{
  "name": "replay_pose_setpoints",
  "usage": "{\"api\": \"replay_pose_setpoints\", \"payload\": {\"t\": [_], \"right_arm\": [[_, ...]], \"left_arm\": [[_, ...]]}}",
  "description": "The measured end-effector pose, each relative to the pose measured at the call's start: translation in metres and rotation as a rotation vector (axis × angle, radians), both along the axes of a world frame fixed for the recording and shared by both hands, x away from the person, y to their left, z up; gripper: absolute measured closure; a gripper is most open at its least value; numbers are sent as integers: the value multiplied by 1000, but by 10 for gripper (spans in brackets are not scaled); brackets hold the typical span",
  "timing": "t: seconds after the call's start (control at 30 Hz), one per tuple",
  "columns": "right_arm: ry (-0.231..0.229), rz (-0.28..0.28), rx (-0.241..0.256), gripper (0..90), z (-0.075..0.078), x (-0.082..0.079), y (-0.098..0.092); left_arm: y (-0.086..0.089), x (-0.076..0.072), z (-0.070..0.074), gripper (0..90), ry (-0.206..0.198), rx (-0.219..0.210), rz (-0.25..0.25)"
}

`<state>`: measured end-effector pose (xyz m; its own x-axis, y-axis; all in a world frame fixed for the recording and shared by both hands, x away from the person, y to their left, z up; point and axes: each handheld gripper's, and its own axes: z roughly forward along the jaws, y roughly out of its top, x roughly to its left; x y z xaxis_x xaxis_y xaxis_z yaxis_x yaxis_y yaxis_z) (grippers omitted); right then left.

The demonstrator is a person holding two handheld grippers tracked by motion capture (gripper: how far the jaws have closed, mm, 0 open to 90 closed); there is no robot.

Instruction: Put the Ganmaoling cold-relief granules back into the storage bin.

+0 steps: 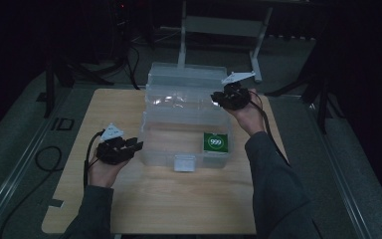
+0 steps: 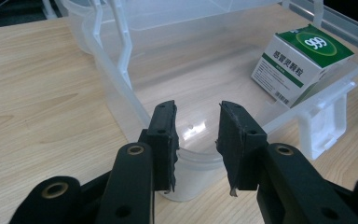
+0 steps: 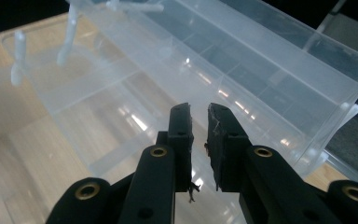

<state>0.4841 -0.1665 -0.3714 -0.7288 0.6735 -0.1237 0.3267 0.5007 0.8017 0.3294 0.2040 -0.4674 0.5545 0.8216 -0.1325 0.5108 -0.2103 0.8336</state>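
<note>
A clear plastic storage box (image 1: 151,144) stands on the wooden table with its upper trays (image 1: 186,94) swung up and back. A green and white carton marked 999 (image 1: 215,143) (image 2: 300,63) lies in the box's front right corner. My left gripper (image 1: 138,145) (image 2: 196,140) is open, its jaws astride the box's near left corner rim (image 2: 193,158) without pinching it. My right gripper (image 1: 218,98) (image 3: 199,140) is at the right end of a raised divided tray (image 3: 270,79). Its jaws stand a narrow gap apart, seemingly pinching that tray's clear edge.
A white latch (image 1: 184,163) (image 2: 324,126) sits at the middle of the box's front wall. Bare tabletop (image 1: 179,199) lies in front of the box and to its left. Stand legs (image 1: 256,55) and cables (image 1: 45,159) are on the floor beyond the table.
</note>
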Motion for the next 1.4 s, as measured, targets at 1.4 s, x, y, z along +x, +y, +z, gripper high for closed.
{"api": "replay_pose_setpoints", "payload": {"t": [1.4], "right_arm": [[38,-10,66,444,2,43,30]], "left_arm": [[-10,-7,-4,897,-16,30,-53]]}}
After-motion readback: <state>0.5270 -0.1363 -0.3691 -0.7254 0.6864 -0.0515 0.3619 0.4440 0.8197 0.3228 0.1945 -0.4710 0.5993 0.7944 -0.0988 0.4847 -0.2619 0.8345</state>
